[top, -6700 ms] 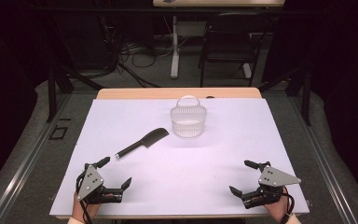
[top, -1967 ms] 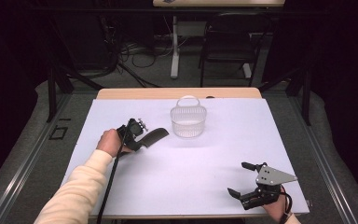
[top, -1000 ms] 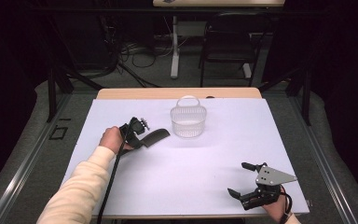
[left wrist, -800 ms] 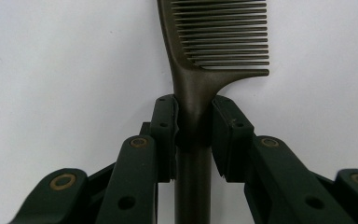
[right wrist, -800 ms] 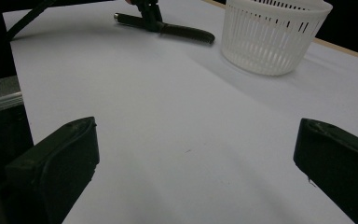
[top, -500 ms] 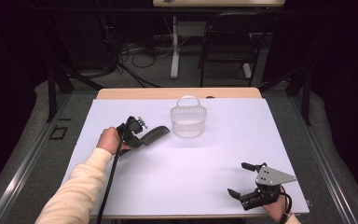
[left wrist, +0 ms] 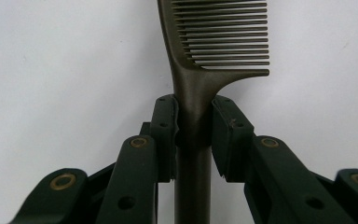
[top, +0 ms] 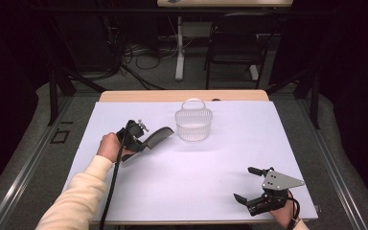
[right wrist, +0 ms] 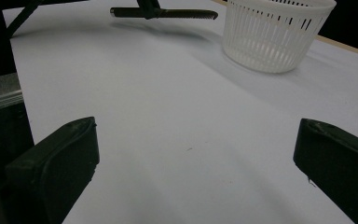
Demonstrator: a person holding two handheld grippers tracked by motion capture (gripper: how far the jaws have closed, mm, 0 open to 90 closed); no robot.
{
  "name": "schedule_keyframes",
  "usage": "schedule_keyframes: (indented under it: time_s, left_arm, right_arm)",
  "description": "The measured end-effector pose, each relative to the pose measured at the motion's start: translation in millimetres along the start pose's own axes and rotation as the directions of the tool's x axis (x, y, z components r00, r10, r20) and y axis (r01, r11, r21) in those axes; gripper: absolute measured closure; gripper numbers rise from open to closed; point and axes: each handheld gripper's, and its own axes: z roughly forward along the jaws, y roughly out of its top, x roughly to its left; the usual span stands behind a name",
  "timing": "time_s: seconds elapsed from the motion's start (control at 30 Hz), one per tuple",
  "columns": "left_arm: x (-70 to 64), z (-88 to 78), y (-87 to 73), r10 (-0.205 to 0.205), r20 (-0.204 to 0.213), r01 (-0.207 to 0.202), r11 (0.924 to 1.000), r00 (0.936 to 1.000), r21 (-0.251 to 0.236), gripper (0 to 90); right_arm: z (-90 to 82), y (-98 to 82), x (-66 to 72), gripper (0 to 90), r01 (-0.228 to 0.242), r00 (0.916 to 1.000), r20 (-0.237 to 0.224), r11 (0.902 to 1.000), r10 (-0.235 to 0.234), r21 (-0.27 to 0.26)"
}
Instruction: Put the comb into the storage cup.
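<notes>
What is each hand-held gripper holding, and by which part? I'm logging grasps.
Left hand-held gripper clamps the comb by its handle, just below the teeth. Right hand-held gripper holds nothing.

The bench (top: 172,191) is covered by a white sheet, with a strip of bare wood showing along its far edge. A white slatted basket (top: 193,125) with a hoop handle stands on the sheet toward the far side, near the middle. At the near right corner a hand-held gripper (top: 255,187) sits low at the sheet's edge, jaws spread wide. Around the bench the floor (top: 38,120) is grey, with cables and a chair beyond.
</notes>
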Motion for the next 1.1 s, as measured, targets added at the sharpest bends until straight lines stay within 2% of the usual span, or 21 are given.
schedule_keyframes:
  time_s: [0.27, 0.6, 0.67, 1.1]
  left_arm:
    - [-2.9, -4.6, -3.5, -0.021, -0.001, 0.020, 0.9987, 0.9998, -0.046, 71.8]
    - [-6.0, -5.8, -9.9, -0.037, -0.003, 0.037, 0.9961, 0.9993, -0.080, 71.9]
    - [-6.4, -6.7, -12.5, -0.051, -0.006, 0.050, 0.9936, 0.9987, -0.102, 71.8]
    - [-10.2, -9.4, -23.6, -0.076, -0.001, 0.075, 0.9834, 0.9971, -0.165, 71.8]
  right_arm:
    - [-0.1, -0.1, -0.3, 0.0, 0.000, 1.0000, 0.001, 1.0000, 0.000, 0.001]
    - [0.1, -0.2, -0.3, 0.0, 0.000, 1.0000, 0.003, 1.0000, 0.000, 0.003]
    - [0.3, -0.3, -0.5, 0.0, 0.000, 1.0000, 0.003, 1.0000, 0.000, 0.004]
    - [0.3, -0.3, -0.5, 0.0, 0.000, 1.0000, 0.003, 1.0000, 0.000, 0.005]
